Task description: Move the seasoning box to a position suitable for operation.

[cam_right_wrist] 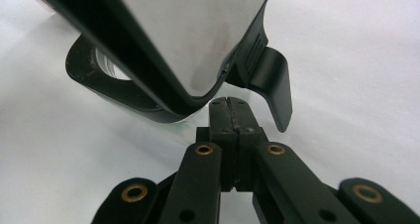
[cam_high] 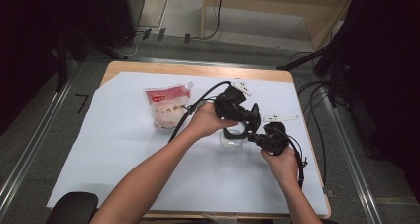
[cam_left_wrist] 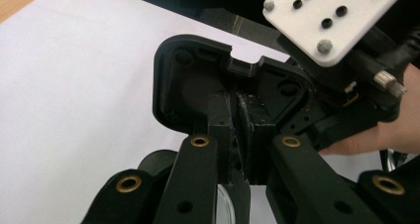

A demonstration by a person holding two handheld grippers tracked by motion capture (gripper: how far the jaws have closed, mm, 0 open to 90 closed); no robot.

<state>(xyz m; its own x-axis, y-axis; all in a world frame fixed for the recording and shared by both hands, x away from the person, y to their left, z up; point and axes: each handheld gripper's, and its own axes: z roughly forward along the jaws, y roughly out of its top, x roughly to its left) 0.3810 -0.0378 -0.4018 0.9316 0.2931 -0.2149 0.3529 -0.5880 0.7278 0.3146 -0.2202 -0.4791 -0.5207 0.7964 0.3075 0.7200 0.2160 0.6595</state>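
A small clear glass container (cam_high: 229, 143) with a black collar (cam_right_wrist: 114, 92) stands on the white sheet right of centre. Its hinged lid (cam_right_wrist: 198, 30), shiny grey on top and black underneath (cam_left_wrist: 188, 85), is tilted up. My left gripper (cam_high: 249, 126) reaches in from the upper left, and its jaws (cam_left_wrist: 241, 110) are shut on the lid's lower edge. My right gripper (cam_high: 251, 139) comes from the right with its pads (cam_right_wrist: 220, 116) pressed together. Its tips (cam_right_wrist: 229, 105) sit at the container's rim beside a black tab (cam_right_wrist: 275, 85). Whether they pinch anything is hidden.
A red and white pouch (cam_high: 168, 106) lies flat on the sheet to the left of the hands. The white sheet (cam_high: 114, 149) covers most of the wooden table (cam_high: 198, 69). The right gripper's white plate (cam_left_wrist: 332, 16) sits close above the lid. Cables trail from both grippers.
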